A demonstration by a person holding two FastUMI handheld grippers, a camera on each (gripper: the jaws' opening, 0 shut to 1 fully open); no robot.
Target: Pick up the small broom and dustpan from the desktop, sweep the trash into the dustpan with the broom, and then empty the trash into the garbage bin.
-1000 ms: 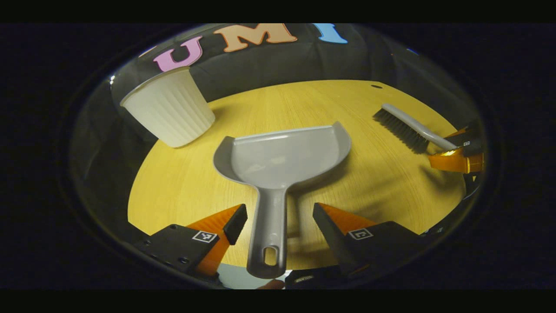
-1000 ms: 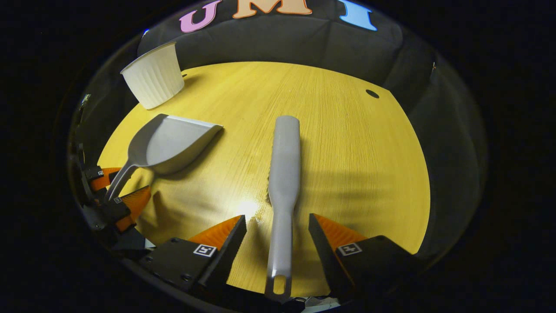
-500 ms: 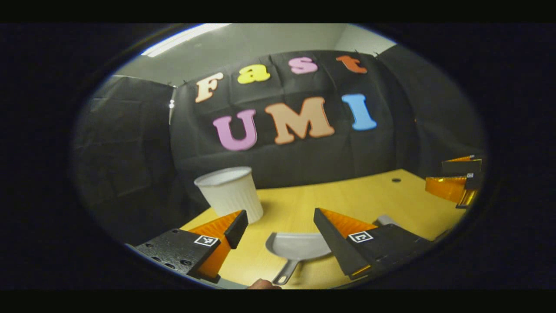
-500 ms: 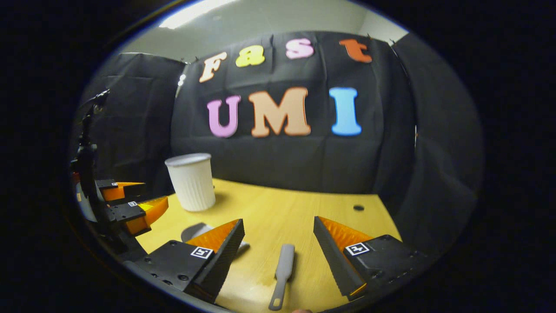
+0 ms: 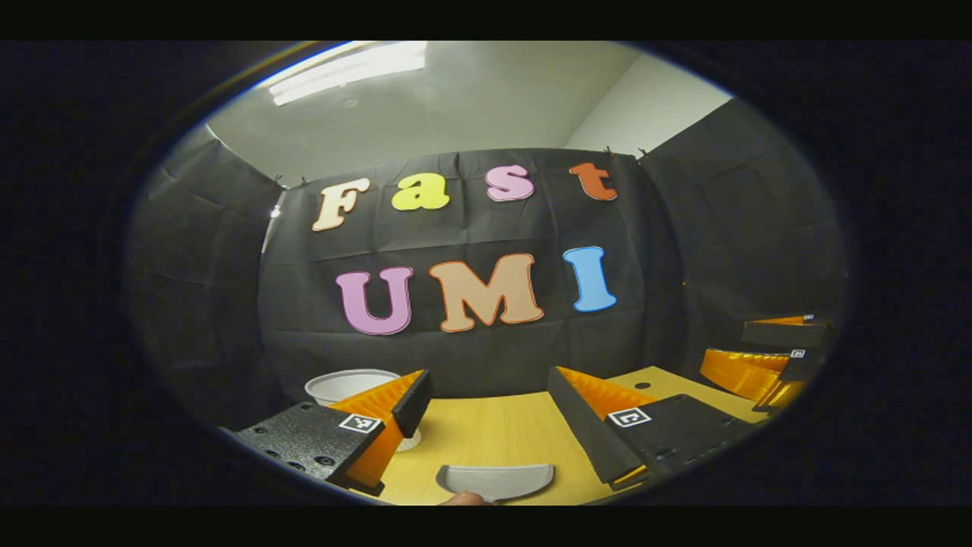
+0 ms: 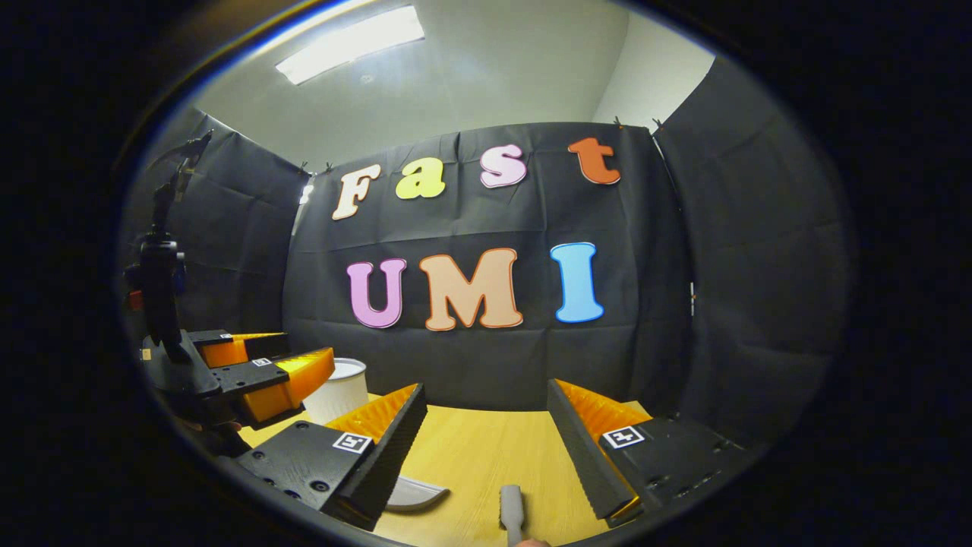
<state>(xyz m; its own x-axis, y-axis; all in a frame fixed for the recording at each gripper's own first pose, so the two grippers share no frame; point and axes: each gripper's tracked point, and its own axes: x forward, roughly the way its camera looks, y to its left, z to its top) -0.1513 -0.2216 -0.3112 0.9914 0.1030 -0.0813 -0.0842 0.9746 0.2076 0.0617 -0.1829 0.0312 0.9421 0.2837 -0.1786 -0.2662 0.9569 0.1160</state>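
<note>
Both tongs have lifted away from dustpan (image 5: 495, 480) and broom (image 6: 511, 507).

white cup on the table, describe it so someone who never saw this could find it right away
Start at the yellow wooden table in front of the black cloth wall. Toward its far left corner, close to the cloth, stands the white cup, upright with ribbed sides, partly hidden by the left tool in the right gripper view. It is the tall white thing; the grey dustpan and grey broom lie flat, nearer.
</note>
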